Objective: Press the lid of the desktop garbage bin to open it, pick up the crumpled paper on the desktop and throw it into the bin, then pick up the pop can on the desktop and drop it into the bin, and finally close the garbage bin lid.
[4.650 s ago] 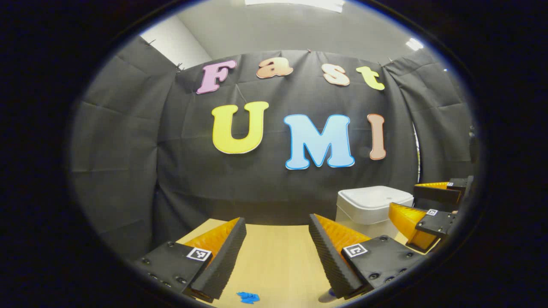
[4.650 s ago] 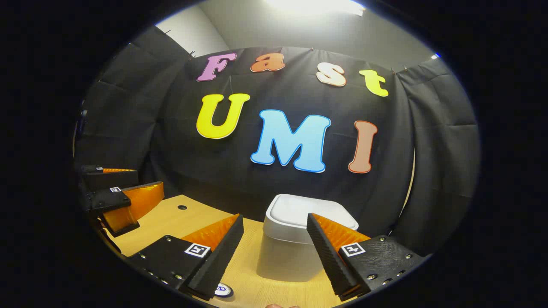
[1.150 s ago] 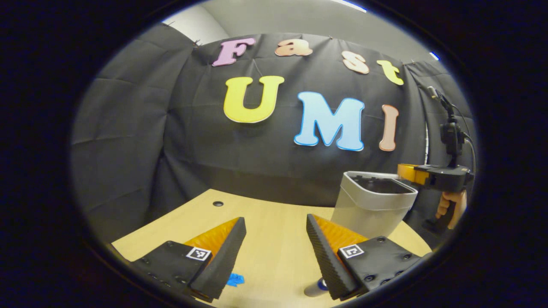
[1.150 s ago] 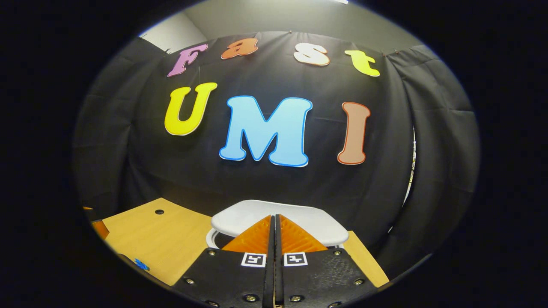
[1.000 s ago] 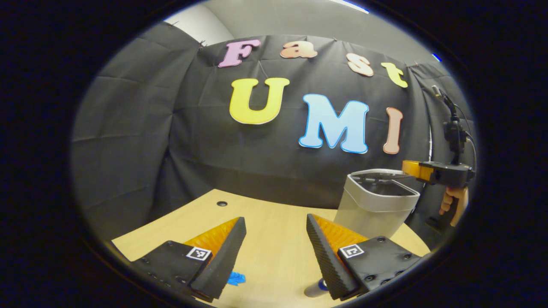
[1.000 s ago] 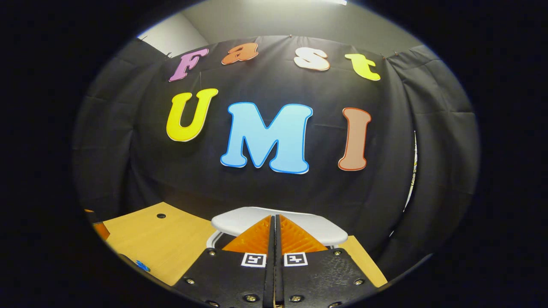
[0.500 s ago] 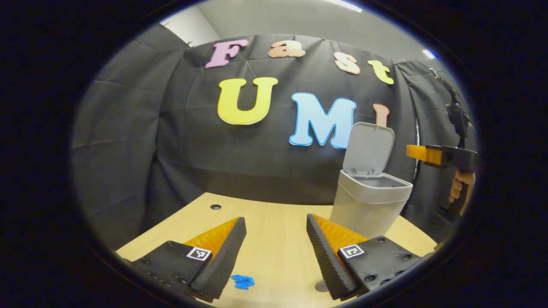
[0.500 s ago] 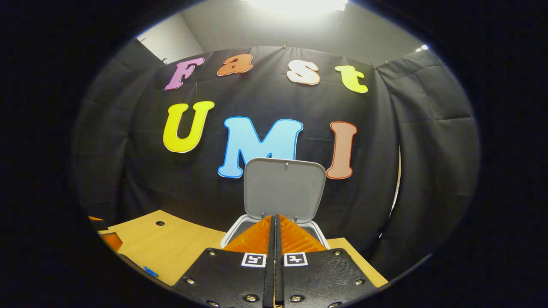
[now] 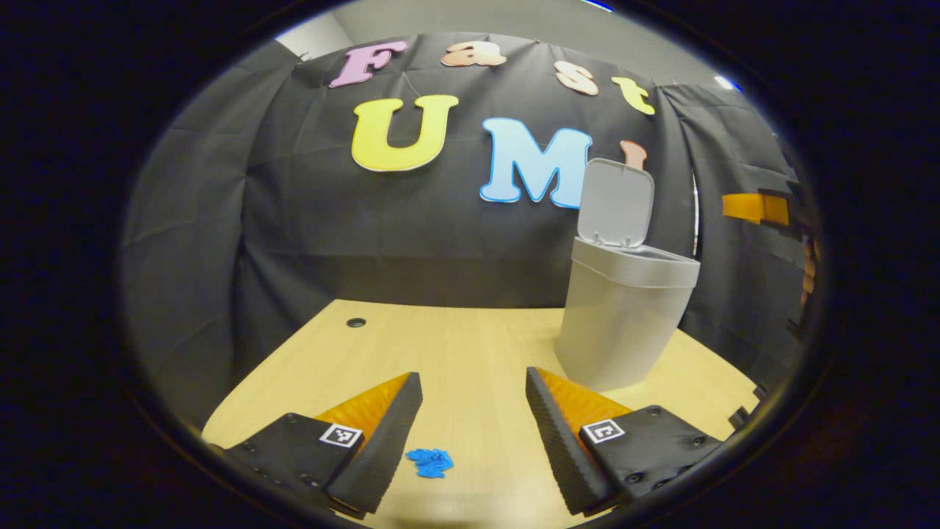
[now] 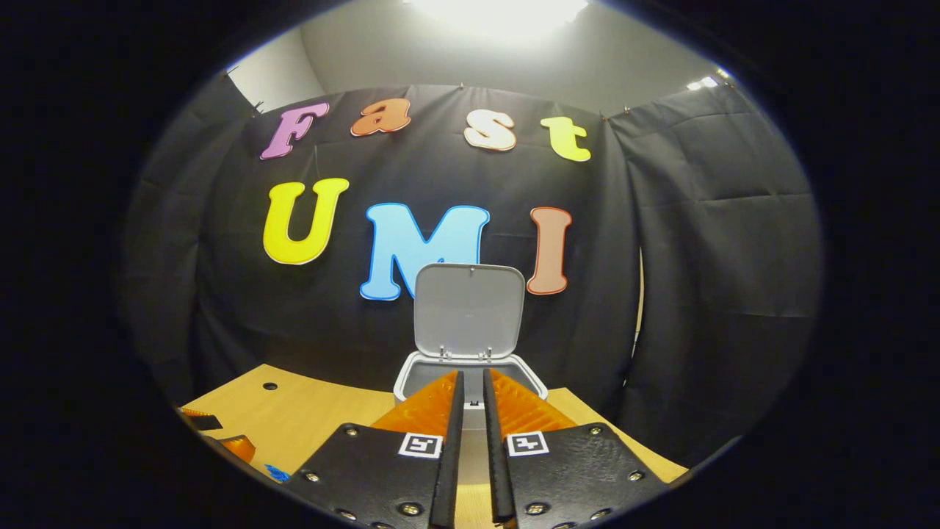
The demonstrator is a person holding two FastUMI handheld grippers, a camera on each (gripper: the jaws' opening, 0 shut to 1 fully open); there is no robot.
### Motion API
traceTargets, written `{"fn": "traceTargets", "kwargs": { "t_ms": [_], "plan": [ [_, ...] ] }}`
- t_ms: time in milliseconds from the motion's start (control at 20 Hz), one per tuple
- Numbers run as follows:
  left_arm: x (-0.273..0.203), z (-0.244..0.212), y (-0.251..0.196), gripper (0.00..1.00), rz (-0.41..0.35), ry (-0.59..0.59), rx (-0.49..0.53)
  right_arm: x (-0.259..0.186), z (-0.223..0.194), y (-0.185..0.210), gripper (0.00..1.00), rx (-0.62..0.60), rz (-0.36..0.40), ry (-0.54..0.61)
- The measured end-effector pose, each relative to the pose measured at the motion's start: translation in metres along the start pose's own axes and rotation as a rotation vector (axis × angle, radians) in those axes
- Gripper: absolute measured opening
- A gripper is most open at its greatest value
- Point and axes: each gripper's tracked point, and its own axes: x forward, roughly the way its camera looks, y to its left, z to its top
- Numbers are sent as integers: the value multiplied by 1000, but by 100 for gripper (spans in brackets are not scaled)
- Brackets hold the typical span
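Grey plastic lid (image 10: 469, 308) now stands upright off the back of the bin (image 9: 620, 316); half a second ago it had just sprung up, and a second ago it still lay nearly flat under my pressed-together right fingers. So the press has worked, and I judge the opening step done. My right gripper (image 10: 470, 389) has drawn back from the bin's mouth, which sits at twelve o'clock just beyond its tips, and its fingers have parted to a narrow slit, holding nothing

My left gripper (image 9: 470, 411) has tipped down toward the wooden desktop (image 9: 455, 345), fingers spread wide and empty. Small blue crumpled paper (image 9: 431, 462) lies on the desk at about seven o'clock between them, close beside the left-hand finger and not touching it as far as I can tell. From here the bin stands at two o'clock, well apart from the paper

Next comes the paper pickup, I reckon; the scrap is light and flat, so a low pinch is needed. I cannot place the pop can
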Motion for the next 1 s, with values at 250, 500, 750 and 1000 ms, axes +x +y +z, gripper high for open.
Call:
{"fn": "traceTargets", "kwargs": {
  "t_ms": [250,500,750,1000],
  "plan": [
    [13,-40,25,95,32,71,14,-15,-3,3,46,17,-11,8],
    [28,-78,40,95,59,135,48,-28,-10,7,86,-24,8,27],
    [45,-120,47,95,69,220,46,-38,-17,12,93,-52,40,53],
    [65,-167,56,94,90,324,74,-44,-28,5,93,-49,55,88]
  ]
}}
